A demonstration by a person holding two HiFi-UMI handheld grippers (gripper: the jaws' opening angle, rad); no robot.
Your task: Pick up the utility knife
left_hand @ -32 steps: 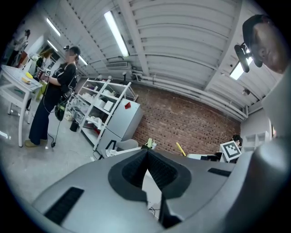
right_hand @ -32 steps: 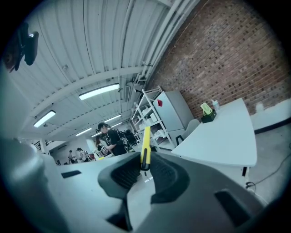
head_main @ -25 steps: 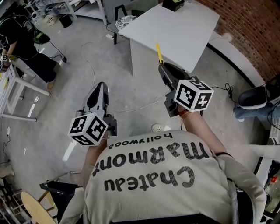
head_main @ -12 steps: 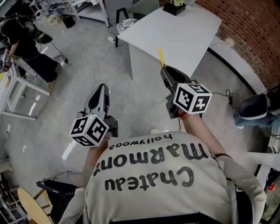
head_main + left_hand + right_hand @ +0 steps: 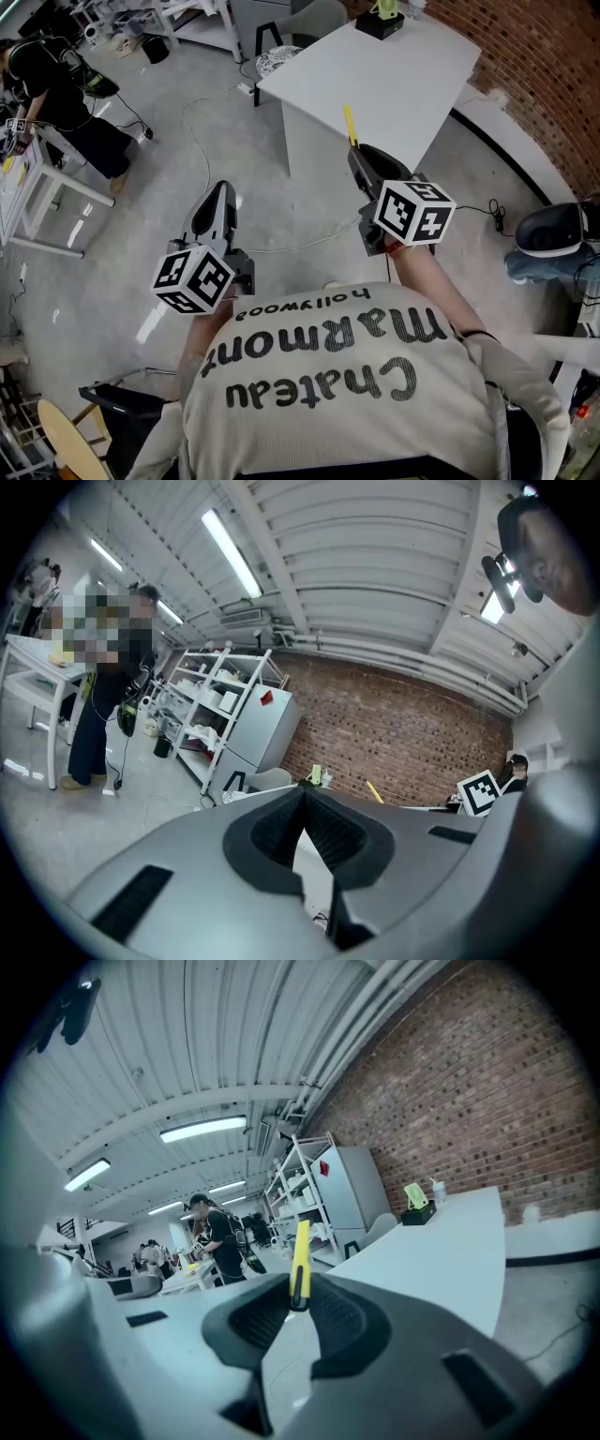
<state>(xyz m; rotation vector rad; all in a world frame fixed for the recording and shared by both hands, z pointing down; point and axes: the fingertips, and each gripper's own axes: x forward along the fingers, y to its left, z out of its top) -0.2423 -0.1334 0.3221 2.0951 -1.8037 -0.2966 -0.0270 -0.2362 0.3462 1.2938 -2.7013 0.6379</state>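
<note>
A slim yellow utility knife (image 5: 350, 126) sticks up out of my right gripper (image 5: 362, 154), which is shut on its lower end and held in the air near the corner of the white table (image 5: 403, 84). In the right gripper view the knife (image 5: 300, 1262) stands upright between the dark pads of the right gripper (image 5: 298, 1303). My left gripper (image 5: 221, 190) hovers over the concrete floor, to the left and lower in the head view. In its own view the left gripper (image 5: 302, 796) has its fingertips touching, with nothing between them.
A black box with a green item (image 5: 382, 19) sits at the table's far end. A chair (image 5: 279, 58) stands behind the table and a cable (image 5: 200, 131) trails over the floor. A person (image 5: 66, 89) works at the far left, with white shelving beyond. A brick wall (image 5: 553, 66) runs along the right.
Both grippers have drifted a little forward toward the white table. The knife stays held the same way in the right gripper, and the left jaws have not changed.
</note>
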